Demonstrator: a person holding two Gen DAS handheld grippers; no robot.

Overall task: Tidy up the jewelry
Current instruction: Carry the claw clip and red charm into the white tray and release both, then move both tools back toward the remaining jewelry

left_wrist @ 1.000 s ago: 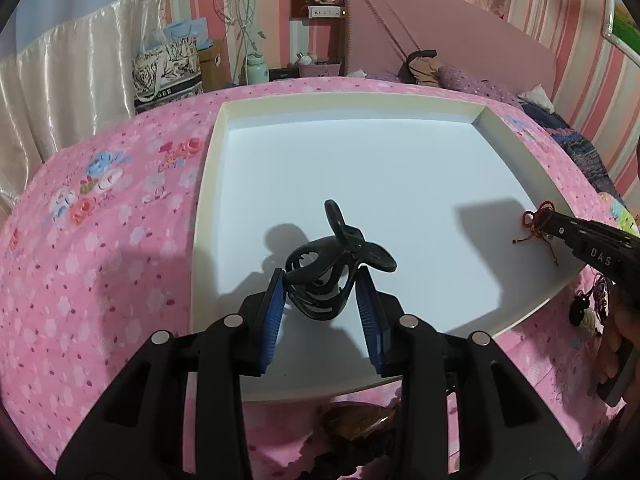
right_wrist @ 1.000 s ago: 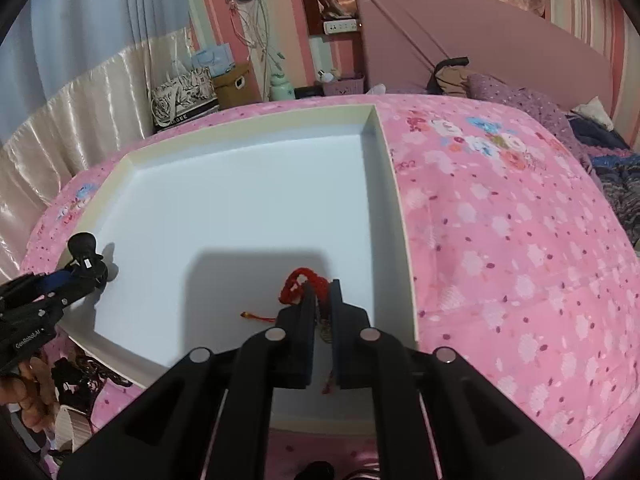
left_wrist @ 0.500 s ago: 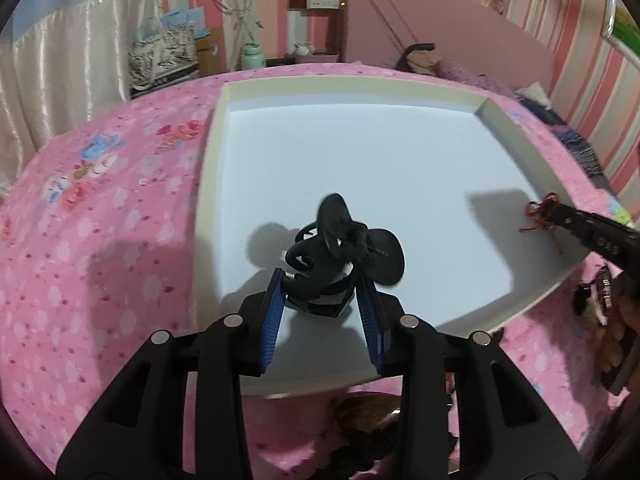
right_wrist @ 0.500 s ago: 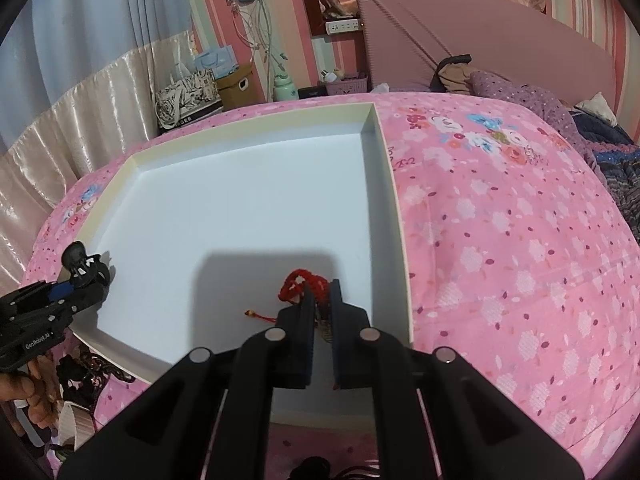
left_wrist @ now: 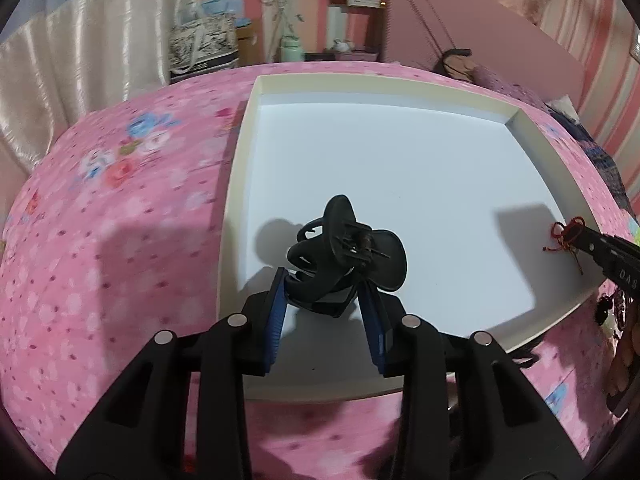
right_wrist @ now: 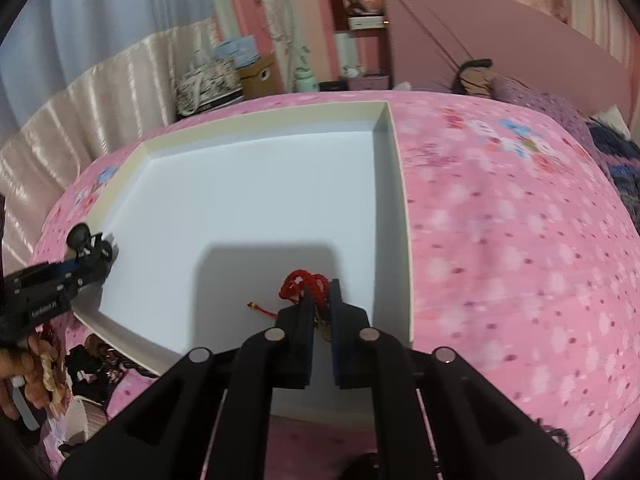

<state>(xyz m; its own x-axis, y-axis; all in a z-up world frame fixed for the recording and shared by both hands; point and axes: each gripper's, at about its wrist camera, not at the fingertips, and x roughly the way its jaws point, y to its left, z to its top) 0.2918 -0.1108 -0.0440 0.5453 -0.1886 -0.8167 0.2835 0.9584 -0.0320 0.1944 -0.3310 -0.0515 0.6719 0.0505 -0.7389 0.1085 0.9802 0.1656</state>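
Gripping a black hair claw clip [left_wrist: 344,256] between its blue pads [left_wrist: 276,312], the left gripper [left_wrist: 324,300] stands part-way open, its jaws spread only as wide as the clip's body. The clip juts out past the fingertips over the near left part of a shallow white tray [left_wrist: 400,92]. To this gripper's left the tray's low cream wall runs close by; ahead and to its right the white floor lies bare as far as the far wall and the far right corner. The tray's near edge crosses just under the fingers.

The right gripper [right_wrist: 320,304] has its jaws pinched tight on a red braided cord bracelet [right_wrist: 300,284], whose loops bunch just beyond the tips while a thin tail trails left onto the floor. Its right-hand wall stands near; ahead and left the floor is open. Around the tray lies a pink flowered bedspread [right_wrist: 500,240]. More jewelry [right_wrist: 96,356] is heaped off the tray's near left corner, beside a hand [right_wrist: 24,380].
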